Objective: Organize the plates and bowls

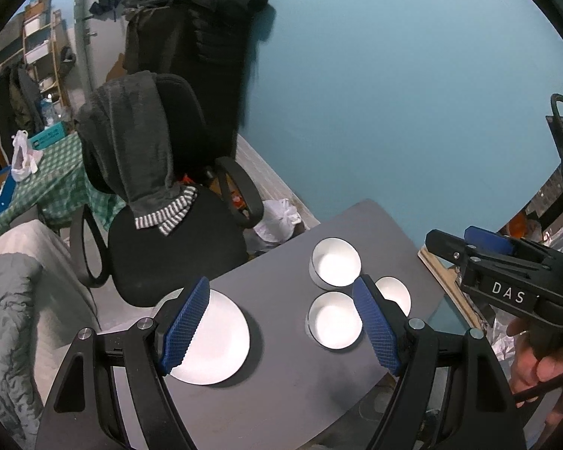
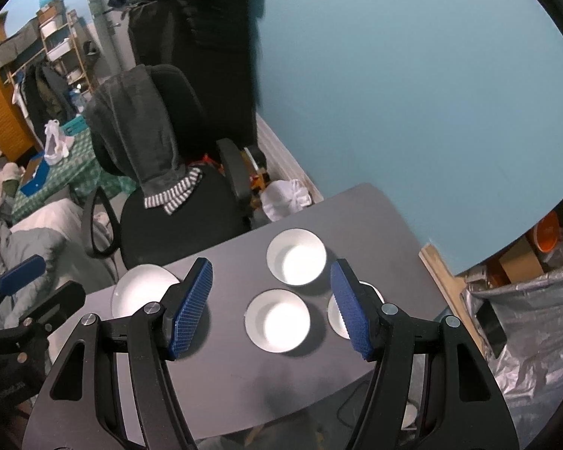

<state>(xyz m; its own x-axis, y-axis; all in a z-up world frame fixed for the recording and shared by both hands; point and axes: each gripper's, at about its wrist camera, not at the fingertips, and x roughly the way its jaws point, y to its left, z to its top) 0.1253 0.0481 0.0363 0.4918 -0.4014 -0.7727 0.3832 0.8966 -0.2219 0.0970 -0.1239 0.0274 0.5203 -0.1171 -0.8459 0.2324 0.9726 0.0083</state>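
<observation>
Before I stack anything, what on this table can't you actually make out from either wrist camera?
- Third bowl: partly behind a blue finger pad in both wrist views, so its depth and contents are unclear.
- Plate: left part covered by a pad in both; single or stacked, cannot tell.
- Table: near edge hidden behind the gripper.

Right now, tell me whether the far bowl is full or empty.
Empty: the far bowl stands upright on the table, its bare white inside showing.

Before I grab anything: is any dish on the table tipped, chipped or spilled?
Nothing stands out. The plate lies flat on the table, and the three bowls sit upright, apparently empty, in a loose cluster. No visible chips or spills.
</observation>
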